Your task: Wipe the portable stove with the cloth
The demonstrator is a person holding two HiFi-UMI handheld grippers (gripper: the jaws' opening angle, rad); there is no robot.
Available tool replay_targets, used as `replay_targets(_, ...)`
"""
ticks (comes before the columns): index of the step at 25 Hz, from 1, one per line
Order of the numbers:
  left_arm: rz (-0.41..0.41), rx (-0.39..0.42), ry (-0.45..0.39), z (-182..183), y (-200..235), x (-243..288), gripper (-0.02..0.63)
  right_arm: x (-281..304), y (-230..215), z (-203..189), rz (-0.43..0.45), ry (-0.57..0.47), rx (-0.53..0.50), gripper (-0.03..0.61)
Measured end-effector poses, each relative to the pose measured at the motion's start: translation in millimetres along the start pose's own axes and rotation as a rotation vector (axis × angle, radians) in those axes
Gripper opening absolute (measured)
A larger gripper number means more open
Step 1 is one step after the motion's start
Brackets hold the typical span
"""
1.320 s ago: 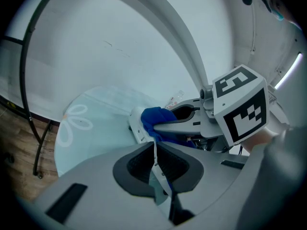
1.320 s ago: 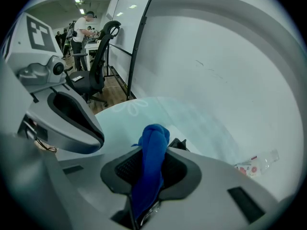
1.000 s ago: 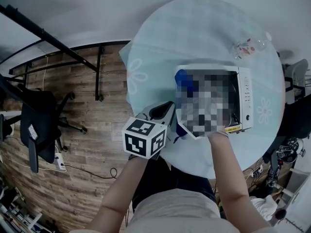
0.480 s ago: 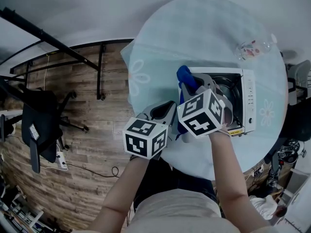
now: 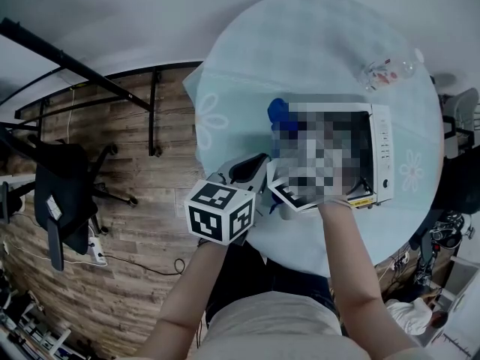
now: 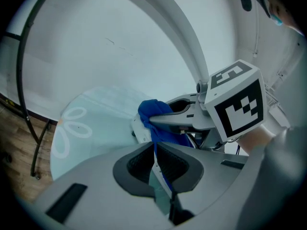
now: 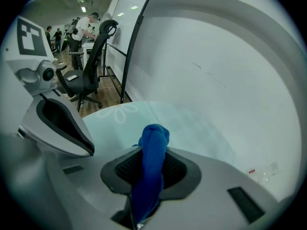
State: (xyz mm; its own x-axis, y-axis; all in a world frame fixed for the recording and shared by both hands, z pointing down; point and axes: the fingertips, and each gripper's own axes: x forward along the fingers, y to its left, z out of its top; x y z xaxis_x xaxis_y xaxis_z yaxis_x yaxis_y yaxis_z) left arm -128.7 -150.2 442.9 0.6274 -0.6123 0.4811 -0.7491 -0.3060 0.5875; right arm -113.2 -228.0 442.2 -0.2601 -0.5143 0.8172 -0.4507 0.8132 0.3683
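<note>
A white portable stove (image 5: 379, 152) lies on the round table; a mosaic patch covers most of it. My right gripper (image 7: 152, 163) is shut on a blue cloth (image 7: 154, 137). In the head view the bunched cloth (image 5: 279, 113) sticks out at the stove's far left corner. The patch hides the right gripper there, apart from a bit of its marker cube (image 5: 294, 196). The left gripper view shows the cloth (image 6: 153, 111) hanging from the right gripper (image 6: 160, 120) over the stove's edge. My left gripper (image 6: 156, 159) is shut, with only a thin slit between the jaws. It hovers by the stove's near left corner (image 5: 251, 172).
The table wears a pale blue cloth with flower prints (image 5: 221, 111). A clear plastic bottle (image 5: 386, 72) lies at the far right. Left of the table stand a black frame (image 5: 154, 111) and an office chair (image 5: 64, 193) on wooden floor. Another chair (image 5: 457, 111) is at the right.
The blue cloth's bunched end has slid a little to the left at the stove's corner over the last half second. My left gripper has barely moved.
</note>
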Motion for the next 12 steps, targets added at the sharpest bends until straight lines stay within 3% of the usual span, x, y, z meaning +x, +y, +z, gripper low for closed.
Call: replay_targets(12, -0.032, 0.068, -0.024, 1, -14, -18, 0.032, -38, 0, 5, -0.045, -0.118, 0.073, 0.1)
